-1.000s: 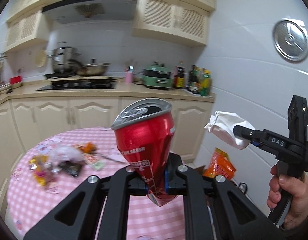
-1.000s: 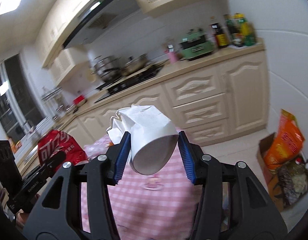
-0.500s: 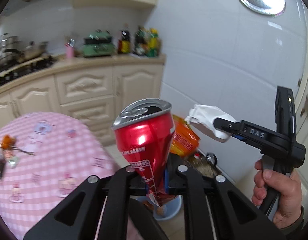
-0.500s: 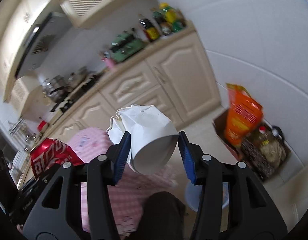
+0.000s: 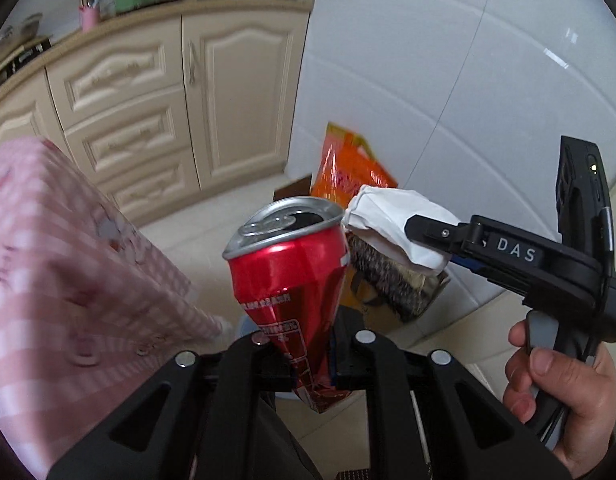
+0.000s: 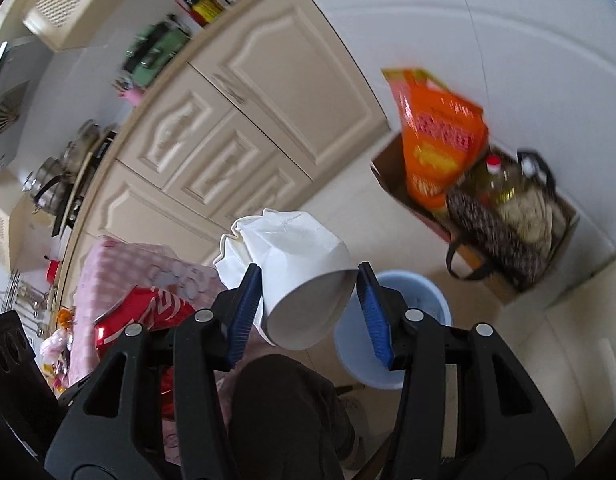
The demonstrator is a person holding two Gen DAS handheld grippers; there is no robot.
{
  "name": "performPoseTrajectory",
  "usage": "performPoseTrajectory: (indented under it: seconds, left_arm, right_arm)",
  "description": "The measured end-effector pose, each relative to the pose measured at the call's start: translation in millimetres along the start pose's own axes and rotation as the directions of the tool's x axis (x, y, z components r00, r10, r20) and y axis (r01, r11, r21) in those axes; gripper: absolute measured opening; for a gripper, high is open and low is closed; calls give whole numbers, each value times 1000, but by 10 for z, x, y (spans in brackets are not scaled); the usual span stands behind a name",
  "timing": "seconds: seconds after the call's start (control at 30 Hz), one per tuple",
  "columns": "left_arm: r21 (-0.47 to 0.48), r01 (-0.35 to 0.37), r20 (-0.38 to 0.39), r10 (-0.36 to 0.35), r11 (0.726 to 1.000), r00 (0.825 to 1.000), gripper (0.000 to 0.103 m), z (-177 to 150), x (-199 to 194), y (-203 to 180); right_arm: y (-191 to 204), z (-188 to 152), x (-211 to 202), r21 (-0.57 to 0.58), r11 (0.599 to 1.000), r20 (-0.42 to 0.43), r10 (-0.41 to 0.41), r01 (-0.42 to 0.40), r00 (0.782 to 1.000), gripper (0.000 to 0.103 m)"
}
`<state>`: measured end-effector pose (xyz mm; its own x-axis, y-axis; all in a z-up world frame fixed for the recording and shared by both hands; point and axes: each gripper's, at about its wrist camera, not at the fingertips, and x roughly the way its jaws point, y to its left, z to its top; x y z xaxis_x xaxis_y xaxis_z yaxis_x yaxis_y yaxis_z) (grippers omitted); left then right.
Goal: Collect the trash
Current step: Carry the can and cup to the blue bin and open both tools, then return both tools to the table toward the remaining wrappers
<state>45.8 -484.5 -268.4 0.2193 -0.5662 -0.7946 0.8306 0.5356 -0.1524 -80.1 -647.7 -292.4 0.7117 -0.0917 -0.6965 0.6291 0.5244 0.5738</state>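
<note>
Aloft, left tool (image 5: 308, 354) clamped on crushed red can (image 5: 288, 268), right tool (image 6: 309, 308) on white paper cup (image 6: 304, 276).

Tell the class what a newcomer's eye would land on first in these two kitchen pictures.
First, the dented red can pinched low in the left gripper, filling the middle of the left wrist view. Next, the crumpled white paper cup clamped in the right gripper. Below it on the floor stands a pale blue bin, with an orange bag near the wall.

Left claw (image 5: 308, 364) clamped; right claw (image 6: 311, 312) clamped, apparently lightly.
</note>
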Motion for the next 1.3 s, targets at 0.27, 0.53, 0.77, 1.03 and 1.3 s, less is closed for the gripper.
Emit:
performPoseTrajectory:
  seconds: [0.27, 0.53, 0.77, 1.03, 1.3]
  left_arm:
    - [-5, -17, -126, 16, 1000, 992, 11, -13, 613, 81]
    - [-3, -66, -123, 66, 998, 990, 73, -12, 656, 132]
    - [-8, -81, -101, 80, 997, 992, 81, 5, 527, 108]
    - [6, -92, -23, 92, 996, 996, 82, 60, 175, 49]
    - [22, -115, 124, 112, 993, 986, 86, 163, -473, 10]
  right_arm:
    - [-168, -9, 444, 58, 998, -81, 3, 2, 997, 55]
    - [-273, -65, 500, 98, 995, -85, -20, 29, 996, 83]
    - [-246, -56, 355, 79, 996, -62, -33, 37, 998, 90]
    - [-63, -32, 144, 48, 999, -27, -20, 21, 999, 90]
    - [335, 69, -270, -10, 1000, 53, 26, -26, 998, 91]
